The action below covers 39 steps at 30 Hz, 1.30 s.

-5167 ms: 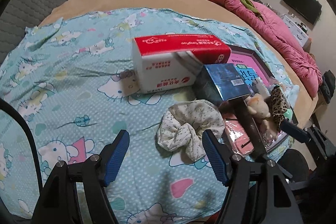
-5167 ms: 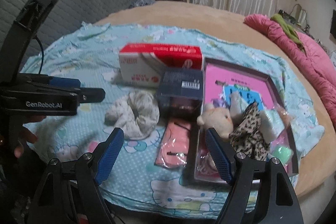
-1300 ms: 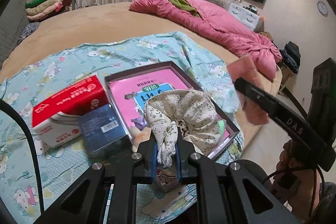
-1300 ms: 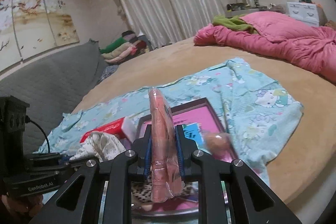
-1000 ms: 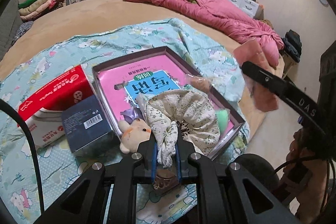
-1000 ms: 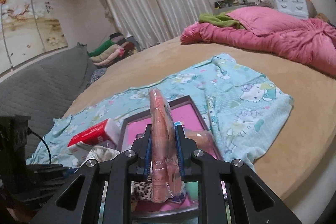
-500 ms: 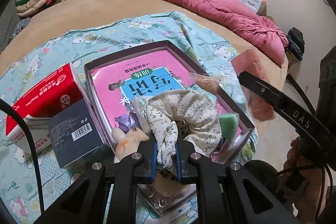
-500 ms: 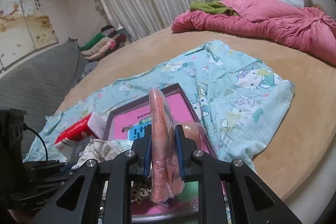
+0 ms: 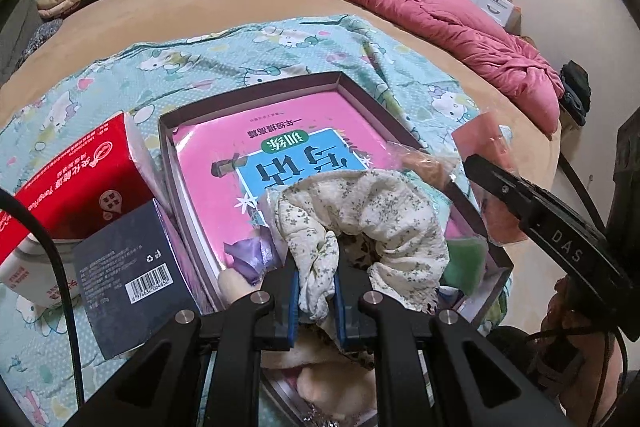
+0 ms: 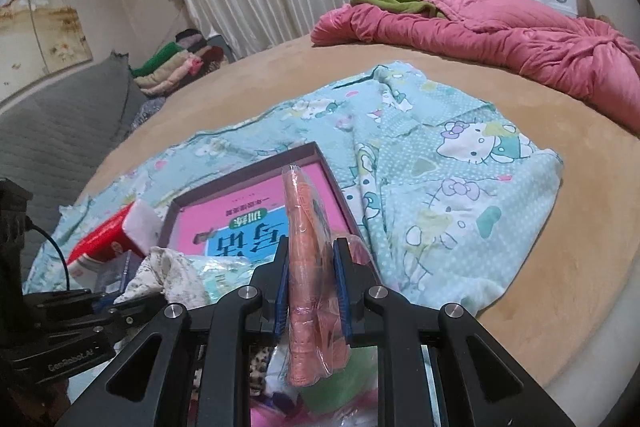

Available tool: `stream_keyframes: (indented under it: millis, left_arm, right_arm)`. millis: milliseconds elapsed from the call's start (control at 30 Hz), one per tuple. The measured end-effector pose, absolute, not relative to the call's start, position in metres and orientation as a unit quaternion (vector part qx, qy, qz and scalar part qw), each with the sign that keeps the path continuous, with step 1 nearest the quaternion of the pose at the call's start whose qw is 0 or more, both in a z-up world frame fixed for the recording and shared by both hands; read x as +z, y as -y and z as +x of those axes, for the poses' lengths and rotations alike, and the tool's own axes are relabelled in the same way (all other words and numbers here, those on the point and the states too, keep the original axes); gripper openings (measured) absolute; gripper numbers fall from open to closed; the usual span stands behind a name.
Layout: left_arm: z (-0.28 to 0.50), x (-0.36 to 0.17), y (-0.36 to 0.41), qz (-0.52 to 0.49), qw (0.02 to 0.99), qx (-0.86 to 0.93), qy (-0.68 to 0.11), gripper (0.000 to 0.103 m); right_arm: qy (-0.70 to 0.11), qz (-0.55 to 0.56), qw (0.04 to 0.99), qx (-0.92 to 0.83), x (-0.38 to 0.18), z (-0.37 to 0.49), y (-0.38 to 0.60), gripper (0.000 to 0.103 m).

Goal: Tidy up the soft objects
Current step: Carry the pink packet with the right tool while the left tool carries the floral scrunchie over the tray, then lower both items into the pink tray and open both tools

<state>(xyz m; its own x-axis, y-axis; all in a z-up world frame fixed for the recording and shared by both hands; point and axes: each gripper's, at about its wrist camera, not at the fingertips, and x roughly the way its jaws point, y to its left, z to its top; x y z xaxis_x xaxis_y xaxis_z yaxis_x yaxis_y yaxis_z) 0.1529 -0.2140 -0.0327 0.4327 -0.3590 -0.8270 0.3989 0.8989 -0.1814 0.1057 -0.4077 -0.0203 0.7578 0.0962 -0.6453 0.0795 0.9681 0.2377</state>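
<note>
My left gripper (image 9: 316, 301) is shut on a cream floral scrunchie (image 9: 372, 215), which hangs just over the near end of a dark shallow box (image 9: 340, 79) holding a pink book (image 9: 280, 143). A plush toy and leopard-print fabric lie under the scrunchie, mostly hidden. In the right wrist view my right gripper (image 10: 311, 291) is shut on a pink item in a clear plastic bag (image 10: 306, 251), held upright above the same box (image 10: 320, 157). That bagged item (image 9: 486, 147) and the right gripper's arm show at the right of the left wrist view.
A red and white tissue pack (image 9: 80, 183) and a dark blue carton (image 9: 128, 271) sit left of the box on a teal cartoon-print sheet (image 10: 460, 187). A pink quilt (image 9: 432, 11) lies at the bed's far side. Folded clothes (image 10: 172, 67) are stacked at the back.
Both grippers have sunk toward the box with their loads; the box and book now loom larger and nearer. The scrunchie hangs lower over the toys at the box's near end.
</note>
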Motion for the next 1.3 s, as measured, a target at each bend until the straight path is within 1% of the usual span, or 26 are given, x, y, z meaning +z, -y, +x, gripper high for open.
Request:
stream_keyframes:
  millis: [500, 800, 900, 933, 967, 1100, 1133, 1167, 1233, 1300]
  left_arm:
    - [0.153, -0.035, 0.211, 0.016, 0.846, -0.225, -0.483, 0.015]
    - [0.153, -0.035, 0.210, 0.017, 0.846, -0.226, -0.482, 0.015]
    - [0.152, -0.035, 0.210, 0.016, 0.846, -0.226, -0.483, 0.015]
    - [0.152, -0.035, 0.210, 0.016, 0.846, -0.226, -0.482, 0.015]
    - [0.152, -0.035, 0.210, 0.016, 0.846, -0.226, -0.482, 0.015]
    - [0.151, -0.035, 0.210, 0.017, 0.846, -0.226, -0.483, 0.016]
    - [0.151, -0.035, 0.210, 0.016, 0.846, -0.226, -0.483, 0.016]
    - [0.151, -0.035, 0.210, 0.016, 0.846, -0.227, -0.483, 0.016]
    - [0.151, -0.035, 0.209, 0.011, 0.845, -0.228, -0.484, 0.016]
    - [0.151, -0.035, 0.207, 0.005, 0.843, -0.228, -0.488, 0.017]
  right_arm:
    - [-0.357, 0.092, 0.929, 0.026, -0.035, 0.125, 0.390, 0.023]
    - [-0.355, 0.087, 0.930, 0.036, -0.034, 0.124, 0.386, 0.028]
    - [-0.352, 0.089, 0.931, 0.040, -0.032, 0.123, 0.385, 0.033]
    - [-0.351, 0.090, 0.931, 0.040, -0.032, 0.122, 0.384, 0.037]
    - [-0.350, 0.091, 0.931, 0.042, -0.031, 0.122, 0.384, 0.039]
    - [-0.345, 0.098, 0.933, 0.044, -0.027, 0.118, 0.385, 0.040]
    - [-0.343, 0.101, 0.933, 0.046, -0.026, 0.116, 0.386, 0.042]
    - [-0.341, 0.104, 0.933, 0.047, -0.025, 0.115, 0.386, 0.047]
    - [-0.336, 0.110, 0.934, 0.047, -0.022, 0.111, 0.387, 0.051]
    - [-0.331, 0.115, 0.935, 0.047, -0.018, 0.106, 0.387, 0.052]
